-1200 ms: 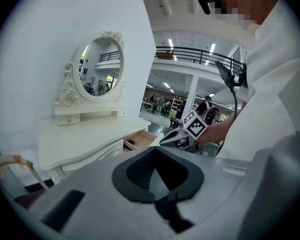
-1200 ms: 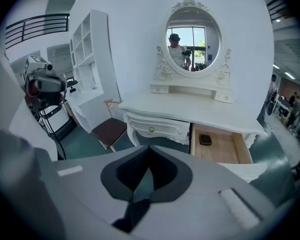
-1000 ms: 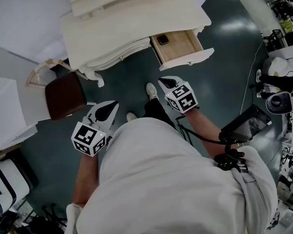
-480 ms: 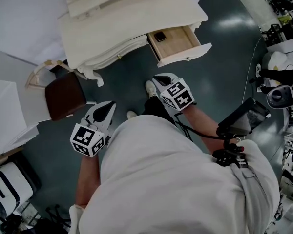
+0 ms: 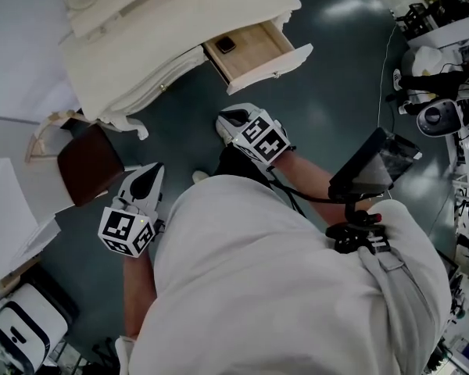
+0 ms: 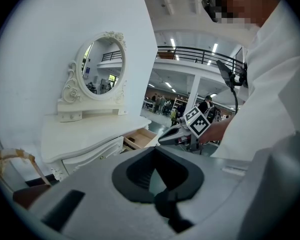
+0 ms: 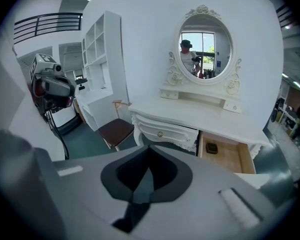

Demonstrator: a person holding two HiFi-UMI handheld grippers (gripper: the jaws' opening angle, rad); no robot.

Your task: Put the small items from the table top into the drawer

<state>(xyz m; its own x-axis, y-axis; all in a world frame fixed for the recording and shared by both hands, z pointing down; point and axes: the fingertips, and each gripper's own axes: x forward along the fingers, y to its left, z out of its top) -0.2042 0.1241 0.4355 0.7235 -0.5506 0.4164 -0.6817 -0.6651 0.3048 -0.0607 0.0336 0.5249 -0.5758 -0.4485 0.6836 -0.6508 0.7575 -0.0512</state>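
The white dressing table (image 5: 133, 49) stands ahead of me with its wooden drawer (image 5: 254, 49) pulled open. A small dark item (image 5: 225, 44) lies in the drawer's back corner, also seen in the right gripper view (image 7: 212, 148). The table top (image 7: 200, 115) looks bare below the oval mirror (image 7: 206, 44). My right gripper (image 5: 223, 119) is shut and empty, held over the floor short of the drawer. My left gripper (image 5: 153, 170) is lower left near my body, also shut with nothing in it. The left gripper view shows the right gripper (image 6: 177, 133) in front of the drawer (image 6: 140, 138).
A brown-seated chair (image 5: 86, 162) stands left of the table. A tablet-like screen (image 5: 371, 170) hangs at my right side. Camera gear on stands (image 5: 445, 116) crowds the right edge. A white box (image 5: 19, 334) sits at the lower left. A shelf unit (image 7: 102, 59) stands left of the table.
The table and drawer have slid up and to the left in the head view, and both grippers have drifted left with them. Both stay shut and empty.
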